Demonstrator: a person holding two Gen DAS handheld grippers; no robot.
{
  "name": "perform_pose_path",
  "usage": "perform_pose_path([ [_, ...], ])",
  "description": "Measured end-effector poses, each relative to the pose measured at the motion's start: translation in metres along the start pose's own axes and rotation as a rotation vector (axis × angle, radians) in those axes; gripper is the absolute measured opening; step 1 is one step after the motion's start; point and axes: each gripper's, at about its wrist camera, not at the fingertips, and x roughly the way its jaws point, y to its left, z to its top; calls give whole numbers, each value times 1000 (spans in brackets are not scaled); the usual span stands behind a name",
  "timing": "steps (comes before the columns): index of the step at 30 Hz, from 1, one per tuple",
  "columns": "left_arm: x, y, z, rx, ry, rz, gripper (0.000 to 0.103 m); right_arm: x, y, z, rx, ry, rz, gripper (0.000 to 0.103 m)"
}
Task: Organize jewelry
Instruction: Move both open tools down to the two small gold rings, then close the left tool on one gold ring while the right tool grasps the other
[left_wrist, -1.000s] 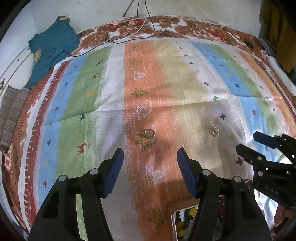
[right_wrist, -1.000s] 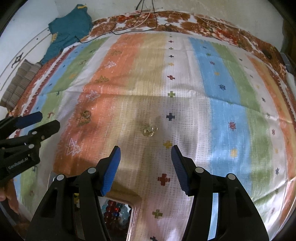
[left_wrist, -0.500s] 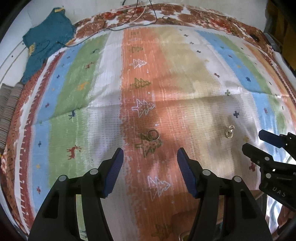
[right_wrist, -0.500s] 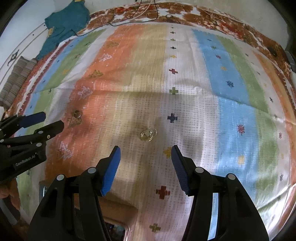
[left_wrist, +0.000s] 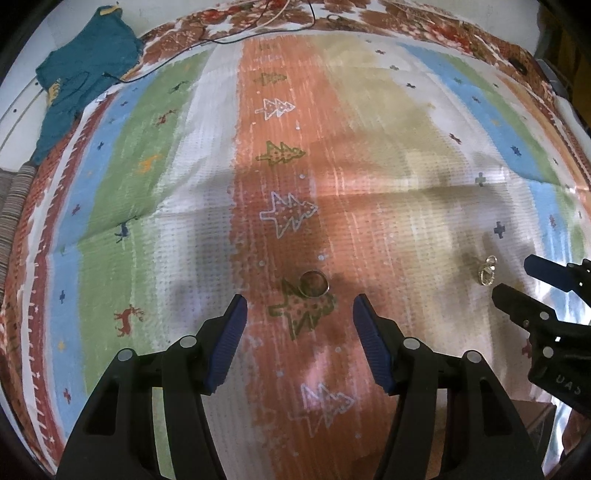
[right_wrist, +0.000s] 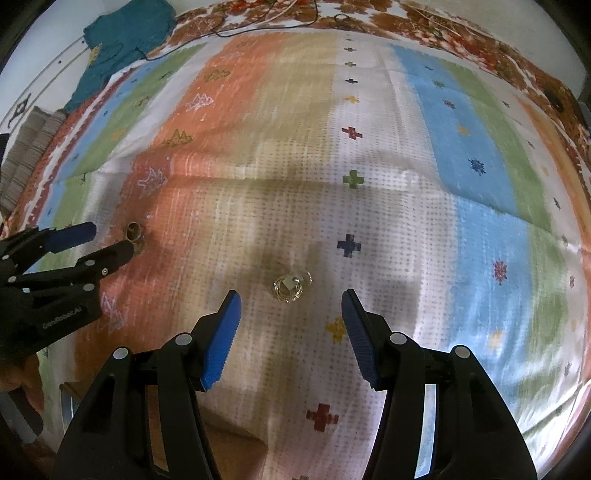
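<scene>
A gold ring (left_wrist: 313, 283) lies on the orange stripe of the striped cloth, just ahead of my open, empty left gripper (left_wrist: 298, 308). It also shows in the right wrist view (right_wrist: 135, 232). A clear, gold-toned jewelry piece (right_wrist: 291, 285) lies on the white dotted stripe just ahead of my open, empty right gripper (right_wrist: 291, 304); in the left wrist view it (left_wrist: 487, 271) lies by the right gripper (left_wrist: 517, 277). The left gripper (right_wrist: 107, 240) shows at the left of the right wrist view.
The striped cloth (left_wrist: 184, 184) covers a bed. A teal garment (left_wrist: 81, 74) and black cables (left_wrist: 258, 26) lie at the far edge. A folded grey cloth (right_wrist: 26, 147) is at the left. A box corner (left_wrist: 535, 417) shows low at the right.
Both grippers have moved forward and lower toward their pieces; the ring and the clear piece now sit close to the fingertips. The bead box has slid out of view below.
</scene>
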Motion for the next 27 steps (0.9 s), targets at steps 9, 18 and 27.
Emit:
perform_pose_path([
  [9, 17, -1, 9, 8, 6, -6, 47, 20, 2, 8, -25, 39, -31, 52],
  [18, 25, -9, 13, 52, 2, 19, 20, 30, 4, 14, -28, 61, -67, 31],
  [27, 18, -14, 8, 71, -11, 28, 19, 28, 1, 10, -26, 38, -44, 17],
])
